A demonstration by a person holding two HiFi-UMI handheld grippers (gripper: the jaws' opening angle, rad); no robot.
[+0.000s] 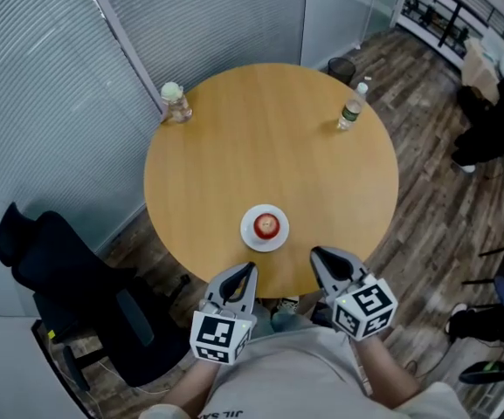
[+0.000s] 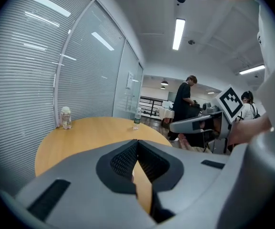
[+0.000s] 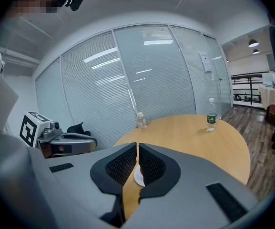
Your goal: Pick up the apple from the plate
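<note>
Approach stage, as judged. Round red apple (image 1: 267,225) is seen on small white plate (image 1: 250,235) at round wooden table's (image 1: 269,129) near edge. Left gripper (image 1: 248,271) and right gripper (image 1: 318,254) are held short of it, jaws pressed together, empty. Opening is required next.

in the right gripper view the right claw (image 3: 137,145) covers most of the plate (image 3: 138,176).
</note>
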